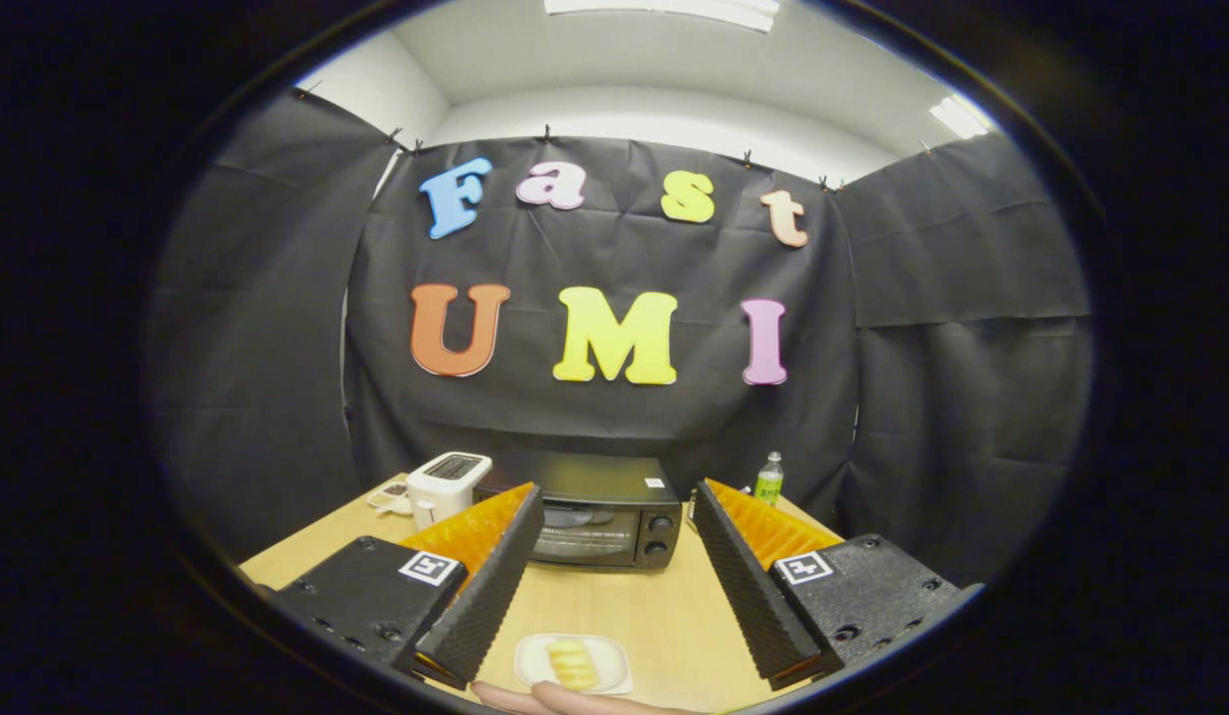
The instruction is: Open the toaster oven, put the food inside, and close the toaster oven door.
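1. A white toaster (pixel 448 485) is noted at the left rear of the table (pixel 664 606), with a small tray (pixel 389 495) just beside it; neither is part of the task.
2. The gripper (pixel 610 511) is held above the near table with its fingers spread wide; nothing is grasped between them.
3. The food (pixel 572 663), a pale yellow piece, is seen lying on a small white plate (pixel 605 655) between the fingers at the near table edge, with a person's fingers (pixel 565 700) just below it. It is judged not yet picked up.
4. The toaster oven (pixel 600 516) stands beyond the fingers, door shut. Opening, loading and closing are all judged outstanding.
5. A bottle (pixel 769 480) stands to the right rear, near the oven.
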Demonstrator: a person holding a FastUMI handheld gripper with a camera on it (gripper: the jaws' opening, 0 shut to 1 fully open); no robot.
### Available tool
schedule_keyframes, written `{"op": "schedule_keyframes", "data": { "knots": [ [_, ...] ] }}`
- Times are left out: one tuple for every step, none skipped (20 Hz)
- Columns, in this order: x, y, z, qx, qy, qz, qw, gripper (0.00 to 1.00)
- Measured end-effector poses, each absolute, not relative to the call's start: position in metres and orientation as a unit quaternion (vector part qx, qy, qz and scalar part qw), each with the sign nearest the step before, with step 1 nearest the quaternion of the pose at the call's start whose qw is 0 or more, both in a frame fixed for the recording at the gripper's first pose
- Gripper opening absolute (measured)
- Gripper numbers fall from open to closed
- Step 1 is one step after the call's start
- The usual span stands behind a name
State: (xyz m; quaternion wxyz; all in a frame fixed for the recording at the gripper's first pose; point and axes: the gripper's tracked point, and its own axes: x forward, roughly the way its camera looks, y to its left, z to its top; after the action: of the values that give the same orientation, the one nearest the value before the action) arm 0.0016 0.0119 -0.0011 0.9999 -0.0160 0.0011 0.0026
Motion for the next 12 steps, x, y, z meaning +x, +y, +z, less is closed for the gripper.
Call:
{"op": "schedule_keyframes", "data": {
  "knots": [
    [0.003, 0.014, 0.003, -0.014, -0.005, 0.004, 1.0, 1.0],
    [0.003, 0.016, 0.006, -0.008, -0.01, 0.005, 1.0, 1.0],
    [0.005, 0.019, 0.006, -0.004, -0.014, 0.007, 1.0, 1.0],
    [0.007, 0.023, 0.008, -0.002, -0.017, 0.011, 1.0, 1.0],
    [0.012, 0.026, 0.007, -0.001, -0.02, 0.015, 1.0, 1.0],
    [0.017, 0.028, 0.006, -0.001, -0.02, 0.017, 1.0, 1.0],
    [0.022, 0.03, 0.004, -0.002, -0.019, 0.017, 1.0, 1.0],
    [0.028, 0.032, 0.002, -0.004, -0.018, 0.017, 1.0, 1.0],
    [0.035, 0.032, -0.002, -0.006, -0.014, 0.015, 1.0, 1.0],
    [0.044, 0.033, -0.006, -0.006, -0.012, 0.014, 1.0, 1.0],
    [0.053, 0.033, -0.01, -0.006, -0.008, 0.014, 1.0, 1.0],
    [0.063, 0.033, -0.015, -0.006, -0.001, 0.013, 1.0, 1.0]
  ]
}}
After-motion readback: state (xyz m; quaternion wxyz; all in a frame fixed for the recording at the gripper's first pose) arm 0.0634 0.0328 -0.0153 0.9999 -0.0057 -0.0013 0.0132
